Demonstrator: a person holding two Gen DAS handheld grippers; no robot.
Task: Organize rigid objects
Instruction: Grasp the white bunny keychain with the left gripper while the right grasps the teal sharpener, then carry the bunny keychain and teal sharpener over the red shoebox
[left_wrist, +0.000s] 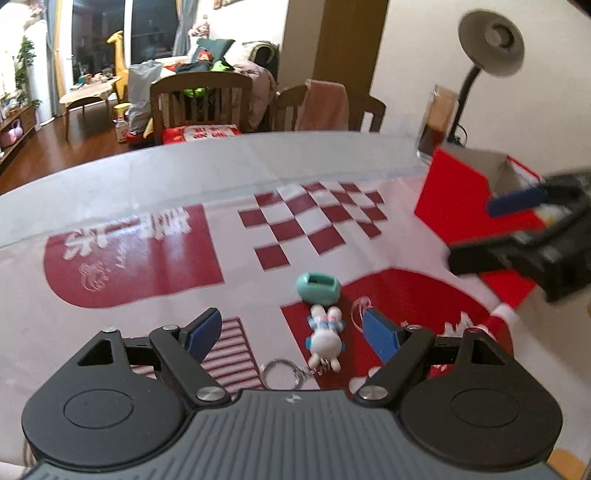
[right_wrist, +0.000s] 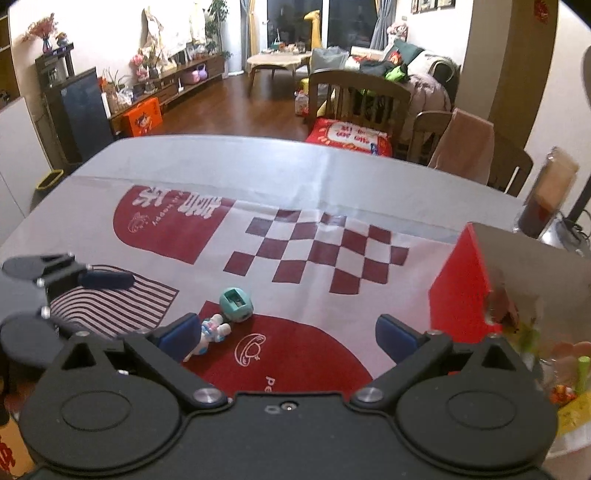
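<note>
A white rabbit keychain (left_wrist: 325, 336) lies on the red-and-white tablecloth (left_wrist: 147, 258), its metal ring (left_wrist: 282, 373) toward me. A teal egg-shaped sharpener (left_wrist: 318, 288) touches its far end. My left gripper (left_wrist: 291, 332) is open above them, and the rabbit lies between its blue pads (left_wrist: 201, 332) without touching either. My right gripper (right_wrist: 288, 336) is also open with nothing in it. The rabbit (right_wrist: 214, 330) and the sharpener (right_wrist: 236, 304) lie beside its left pad (right_wrist: 181, 334). Each gripper shows in the other's view: the right gripper (left_wrist: 491, 232) and the left gripper (right_wrist: 74, 295).
An open red cardboard box (left_wrist: 472, 199) stands at the table's right, holding several small items (right_wrist: 517, 325). Behind it are a jar (left_wrist: 439, 122) and a desk lamp (left_wrist: 491, 40). Wooden chairs (left_wrist: 199, 99) stand along the table's far edge.
</note>
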